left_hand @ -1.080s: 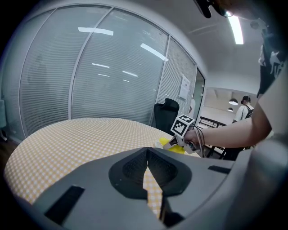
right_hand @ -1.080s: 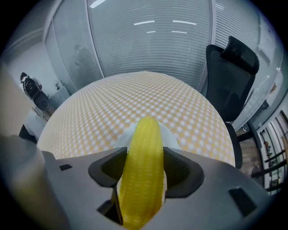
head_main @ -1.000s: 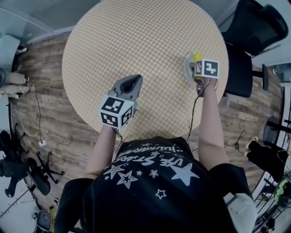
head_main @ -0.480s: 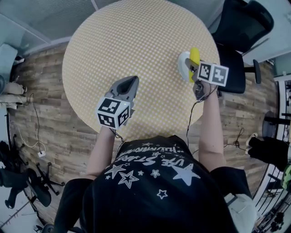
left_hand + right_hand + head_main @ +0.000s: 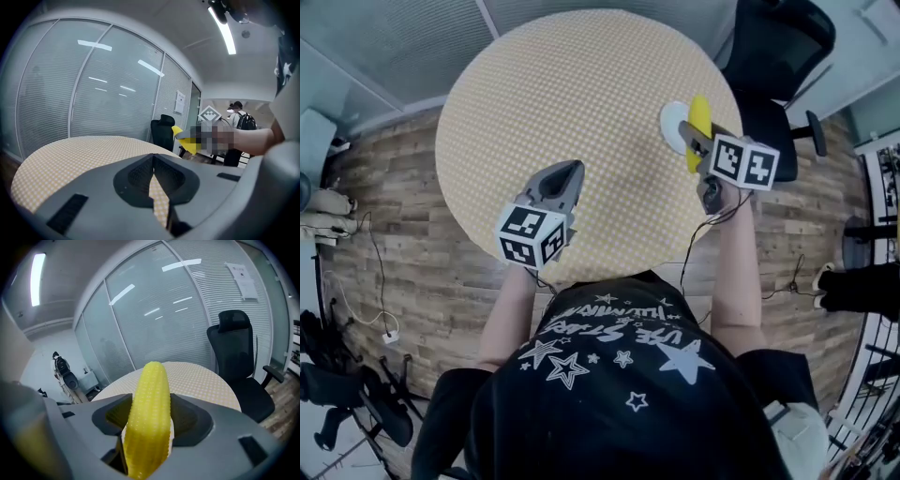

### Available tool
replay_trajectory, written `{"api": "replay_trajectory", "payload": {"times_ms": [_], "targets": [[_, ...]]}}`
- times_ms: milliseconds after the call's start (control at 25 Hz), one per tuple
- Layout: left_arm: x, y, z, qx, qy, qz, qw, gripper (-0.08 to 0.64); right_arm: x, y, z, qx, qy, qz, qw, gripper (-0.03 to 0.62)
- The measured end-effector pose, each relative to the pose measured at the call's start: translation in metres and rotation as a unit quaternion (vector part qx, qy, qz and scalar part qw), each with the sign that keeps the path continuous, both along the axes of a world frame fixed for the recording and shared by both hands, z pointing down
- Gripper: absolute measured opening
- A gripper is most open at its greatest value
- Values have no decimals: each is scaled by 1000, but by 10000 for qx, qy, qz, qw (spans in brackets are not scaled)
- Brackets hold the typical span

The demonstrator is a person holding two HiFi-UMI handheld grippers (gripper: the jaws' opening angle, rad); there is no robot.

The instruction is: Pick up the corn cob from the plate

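The yellow corn cob [image 5: 147,418] stands lengthwise between the jaws of my right gripper [image 5: 149,401], which is shut on it. In the head view the corn cob [image 5: 699,114] is held in the air over the small white plate [image 5: 672,122] at the right rim of the round table [image 5: 581,84]; the right gripper [image 5: 698,138] is behind it. My left gripper [image 5: 567,173] hovers over the table's near side with nothing in it. Its jaw tips meet in the left gripper view [image 5: 153,158], where the corn cob [image 5: 185,139] also shows at right.
The table wears a yellow checked cloth and bears only the plate. A black office chair [image 5: 778,47] stands beyond the right rim, also seen in the right gripper view [image 5: 239,366]. Glass walls with blinds [image 5: 93,103] surround the room. Wooden floor lies around the table.
My right gripper has risen with the corn cob, lifting it off the plate, which now shows bare beside it. The left gripper has drifted slightly up and forward.
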State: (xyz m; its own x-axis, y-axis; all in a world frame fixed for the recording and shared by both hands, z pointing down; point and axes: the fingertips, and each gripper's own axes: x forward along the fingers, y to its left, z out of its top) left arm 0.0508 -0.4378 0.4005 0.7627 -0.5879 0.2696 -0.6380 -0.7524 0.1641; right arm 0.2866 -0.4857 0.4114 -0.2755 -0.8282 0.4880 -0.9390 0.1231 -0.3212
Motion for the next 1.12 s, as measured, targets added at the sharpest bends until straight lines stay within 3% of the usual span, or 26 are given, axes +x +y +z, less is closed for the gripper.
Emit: {"api": "replay_trajectory", "payload": {"times_ms": [320, 520, 640, 880, 1120], "targets": [[-14, 48, -6, 52, 35, 426, 9991, 6, -24, 71, -23, 475, -356, 247, 9979, 259], [-25, 74, 4, -28, 8, 775, 9970, 6, -43, 118, -26, 524, -107, 400, 9978, 259], [-27, 87, 11, -77, -35, 1026, 9947, 6, -49, 150, -24, 563, -200, 620, 9963, 259], [-17, 103, 12, -118, 18, 1133, 9935, 6, -38, 186, -19, 526, -442, 835, 9941, 259], [-14, 103, 7, -23, 130, 961, 9953, 6, -40, 185, -18, 574, -526, 844, 9934, 259]]}}
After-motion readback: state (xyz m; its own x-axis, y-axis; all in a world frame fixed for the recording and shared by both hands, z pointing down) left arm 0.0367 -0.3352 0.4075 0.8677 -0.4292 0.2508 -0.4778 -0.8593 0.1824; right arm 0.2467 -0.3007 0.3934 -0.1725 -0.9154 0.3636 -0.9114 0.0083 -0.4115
